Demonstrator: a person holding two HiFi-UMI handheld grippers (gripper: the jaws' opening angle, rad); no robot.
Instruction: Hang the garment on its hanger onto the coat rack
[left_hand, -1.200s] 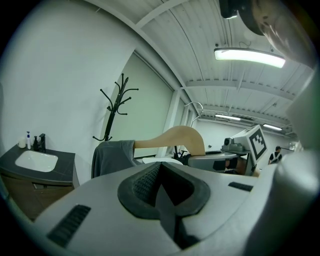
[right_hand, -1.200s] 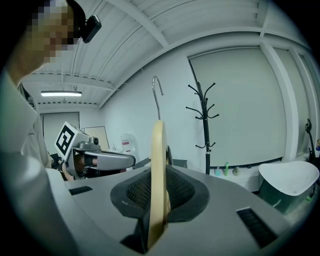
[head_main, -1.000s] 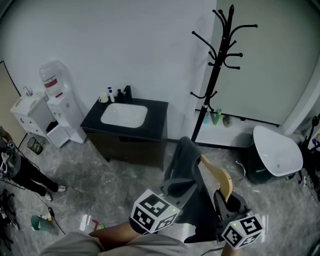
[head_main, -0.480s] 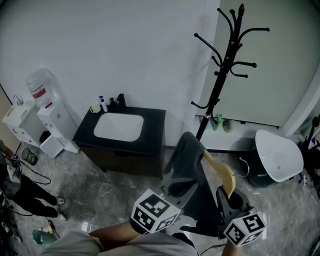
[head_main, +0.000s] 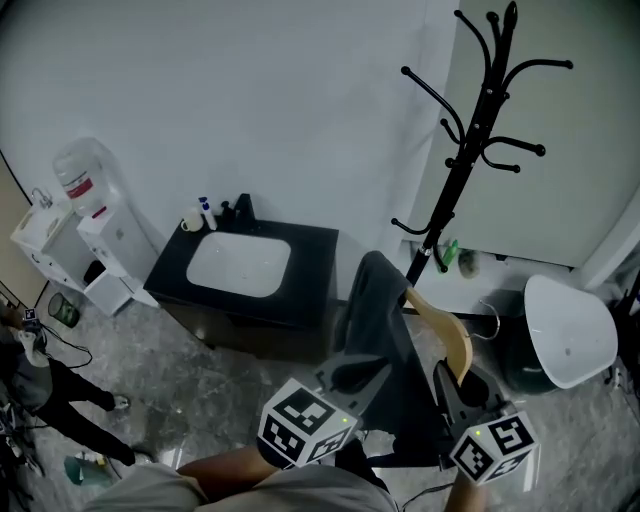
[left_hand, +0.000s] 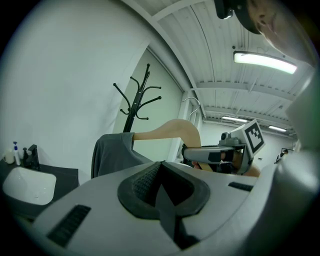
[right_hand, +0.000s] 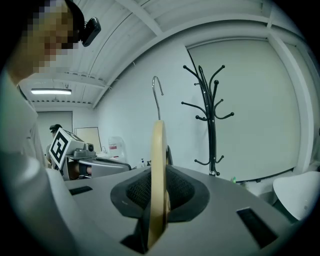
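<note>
A dark grey garment (head_main: 385, 340) hangs on a pale wooden hanger (head_main: 447, 338) low in the head view. My left gripper (head_main: 352, 380) is shut on a fold of the garment; in the left gripper view the grey cloth (left_hand: 112, 152) drapes over the hanger's arm (left_hand: 170, 131). My right gripper (head_main: 463, 392) is shut on the hanger, which stands edge-on between its jaws (right_hand: 158, 175), with its metal hook (right_hand: 157, 95) pointing up. The black coat rack (head_main: 472, 150) stands ahead to the right, apart from the hanger, its hooks bare.
A black vanity with a white basin (head_main: 240, 265) stands against the wall left of the rack. A water dispenser (head_main: 88, 200) is at far left, with a person (head_main: 35, 375) beside it. A bin with a white lid (head_main: 570, 340) sits right of the rack's foot.
The coat rack now sits further right and looks larger and closer in the head view. Both grippers still hold the garment and hanger in about the same place.
</note>
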